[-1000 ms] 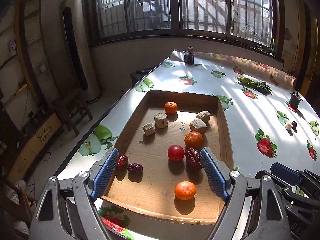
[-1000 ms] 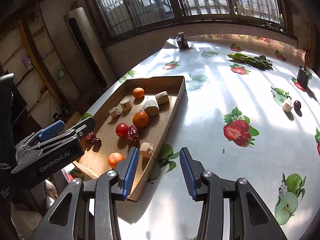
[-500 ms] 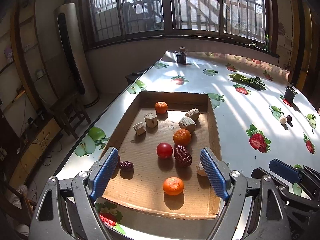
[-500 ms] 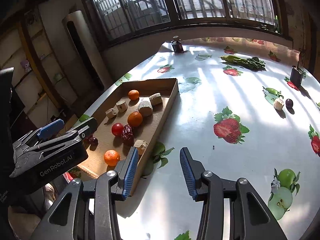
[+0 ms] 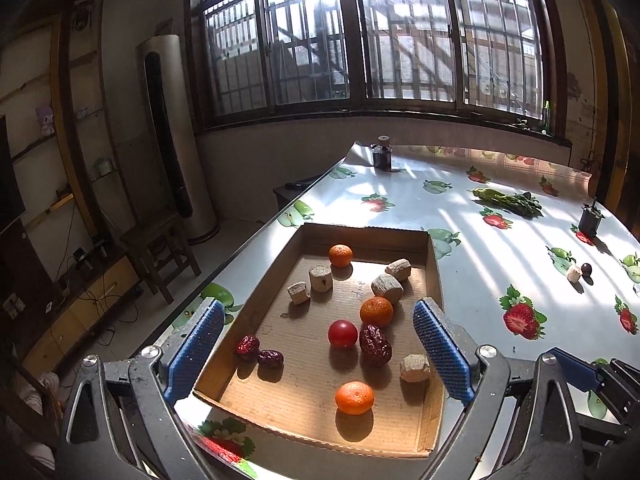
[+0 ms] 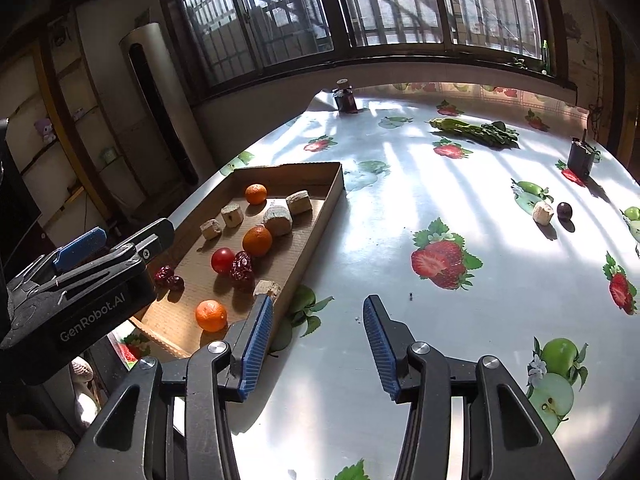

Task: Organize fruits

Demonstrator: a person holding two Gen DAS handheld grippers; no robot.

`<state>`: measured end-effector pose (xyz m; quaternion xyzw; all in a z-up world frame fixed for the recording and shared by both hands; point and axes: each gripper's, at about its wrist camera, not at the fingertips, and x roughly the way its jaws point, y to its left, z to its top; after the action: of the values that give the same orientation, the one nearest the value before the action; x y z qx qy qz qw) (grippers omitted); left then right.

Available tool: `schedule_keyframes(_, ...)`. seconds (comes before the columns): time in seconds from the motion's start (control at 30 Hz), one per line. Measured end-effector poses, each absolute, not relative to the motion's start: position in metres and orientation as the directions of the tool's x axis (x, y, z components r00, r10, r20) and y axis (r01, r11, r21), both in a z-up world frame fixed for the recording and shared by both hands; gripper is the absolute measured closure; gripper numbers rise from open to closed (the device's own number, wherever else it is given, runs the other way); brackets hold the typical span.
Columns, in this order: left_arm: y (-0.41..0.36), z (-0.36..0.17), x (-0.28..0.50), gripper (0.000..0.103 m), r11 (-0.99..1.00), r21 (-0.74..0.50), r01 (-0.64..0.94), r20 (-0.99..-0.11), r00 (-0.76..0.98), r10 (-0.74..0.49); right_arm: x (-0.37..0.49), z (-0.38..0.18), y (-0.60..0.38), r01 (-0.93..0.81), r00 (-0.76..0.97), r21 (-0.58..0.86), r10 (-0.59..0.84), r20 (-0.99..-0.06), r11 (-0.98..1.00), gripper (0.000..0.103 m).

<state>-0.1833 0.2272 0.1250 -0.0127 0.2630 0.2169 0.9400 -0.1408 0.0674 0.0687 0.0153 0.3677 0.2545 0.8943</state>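
Hovering above the near edge of the cardboard tray (image 5: pixel 434 280), the left hand-held gripper (image 5: pixel 316 354) stands wide open and holds nothing. Inside the tray lie three oranges, a tomato (image 5: pixel 342 333), a large red date (image 5: pixel 375 345), two smaller dates (image 5: pixel 259 353) and several pale cork-like blocks. The near orange (image 5: pixel 354 397) lies directly ahead of and below the left hand-held gripper, so that side is judged better placed for it. The large red date's long axis runs roughly front to back in the tray. The right hand-held gripper (image 6: pixel 316 344), also open and empty, hangs over the table (image 6: pixel 400 216) just right of the tray. Well right of the tray sit a stray pale block (image 6: pixel 543 212) and a dark fruit (image 6: pixel 564 210). Barred windows stand beyond the tray.
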Motion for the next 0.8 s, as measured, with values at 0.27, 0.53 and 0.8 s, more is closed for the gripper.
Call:
schedule_keyframes(0.27, 0.234, 0.132, -0.194, 0.000, 0.890, 0.031, -0.456, -0.469, 0.779, 0.416, -0.145, 0.070, 0.071, -0.457, 0.615, 0.186, 0.460, -0.640, 0.870, 0.051)
schedule_keyframes(0.53, 0.239, 0.121, -0.191, 0.000, 0.878, 0.017, -0.478, -0.527, 0.742, 0.414, -0.150, 0.069, 0.078, -0.474, 0.623, 0.151, 0.452, -0.639, 0.867, 0.051)
schedule_keyframes(0.8, 0.233, 0.119, -0.190, 0.000, 0.886, 0.063, -0.459, -0.508, 0.749, 0.424, -0.149, 0.068, 0.084, -0.473, 0.619, 0.140, 0.441, -0.650, 0.870, 0.051)
